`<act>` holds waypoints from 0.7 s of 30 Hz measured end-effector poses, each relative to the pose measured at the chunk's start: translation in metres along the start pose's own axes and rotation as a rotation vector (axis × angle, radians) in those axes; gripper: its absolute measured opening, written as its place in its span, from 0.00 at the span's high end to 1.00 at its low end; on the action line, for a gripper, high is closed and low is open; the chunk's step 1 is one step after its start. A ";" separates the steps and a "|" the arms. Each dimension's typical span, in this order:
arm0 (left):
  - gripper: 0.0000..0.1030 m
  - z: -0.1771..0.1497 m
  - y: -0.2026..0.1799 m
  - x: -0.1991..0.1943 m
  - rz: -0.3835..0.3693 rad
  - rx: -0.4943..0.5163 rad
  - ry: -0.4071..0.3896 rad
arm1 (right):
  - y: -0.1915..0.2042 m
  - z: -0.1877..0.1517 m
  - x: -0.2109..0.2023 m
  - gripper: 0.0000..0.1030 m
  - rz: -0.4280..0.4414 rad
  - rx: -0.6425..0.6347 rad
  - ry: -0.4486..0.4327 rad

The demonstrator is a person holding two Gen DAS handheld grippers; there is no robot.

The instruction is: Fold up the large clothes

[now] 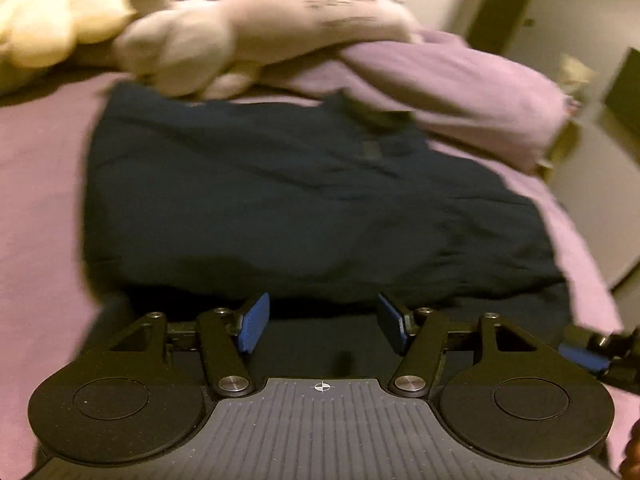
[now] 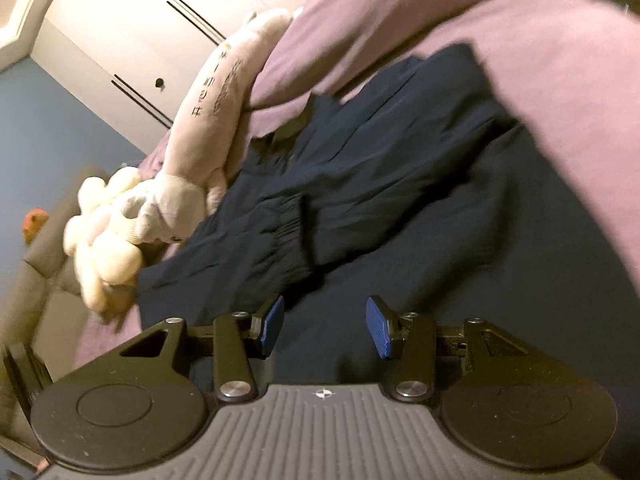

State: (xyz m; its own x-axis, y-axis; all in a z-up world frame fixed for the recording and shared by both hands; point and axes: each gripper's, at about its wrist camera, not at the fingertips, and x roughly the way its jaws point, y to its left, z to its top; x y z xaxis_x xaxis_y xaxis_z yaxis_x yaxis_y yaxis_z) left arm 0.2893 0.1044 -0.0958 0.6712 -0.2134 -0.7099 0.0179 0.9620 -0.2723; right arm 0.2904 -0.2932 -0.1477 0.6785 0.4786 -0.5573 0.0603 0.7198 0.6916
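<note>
Since the dark navy garment (image 1: 312,208) is lying spread on the purple bed sheet (image 1: 36,184), right below the pillow (image 1: 472,92) and the plush toys (image 1: 256,36), it looks soft, light and floppy, so I'd guess it'll sag wherever it isn't supported. Best bet is pinching a hem edge or corner, maybe near the elastic cuff (image 2: 296,236). The left gripper (image 1: 322,322) has its jaws apart with nothing in them, and the right gripper (image 2: 324,326) is the same, hovering over the cloth.
</note>
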 end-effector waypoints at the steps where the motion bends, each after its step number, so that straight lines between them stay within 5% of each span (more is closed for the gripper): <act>1: 0.32 0.000 0.009 0.000 0.026 -0.007 -0.006 | 0.001 0.003 0.011 0.56 0.020 0.018 0.017; 10: 0.30 0.000 0.054 -0.002 0.123 -0.110 -0.005 | 0.000 0.008 0.107 0.63 0.105 0.264 0.100; 15: 0.30 -0.008 0.057 0.000 0.120 -0.093 -0.006 | 0.014 0.008 0.109 0.84 0.071 0.214 0.099; 17: 0.30 -0.006 0.055 0.000 0.124 -0.089 -0.014 | 0.037 0.015 0.086 0.85 0.038 0.073 0.028; 19: 0.30 -0.003 0.053 0.001 0.134 -0.079 -0.024 | 0.063 0.025 0.049 0.86 0.045 -0.101 -0.128; 21: 0.30 0.000 0.051 0.003 0.142 -0.080 -0.020 | 0.079 0.034 0.017 0.86 -0.049 -0.241 -0.294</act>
State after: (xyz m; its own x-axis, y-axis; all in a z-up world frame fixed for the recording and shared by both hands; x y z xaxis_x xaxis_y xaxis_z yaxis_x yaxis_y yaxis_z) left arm 0.2919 0.1530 -0.1120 0.6774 -0.0718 -0.7321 -0.1370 0.9655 -0.2214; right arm 0.3321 -0.2458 -0.0871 0.8624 0.3010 -0.4069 -0.0525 0.8528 0.5196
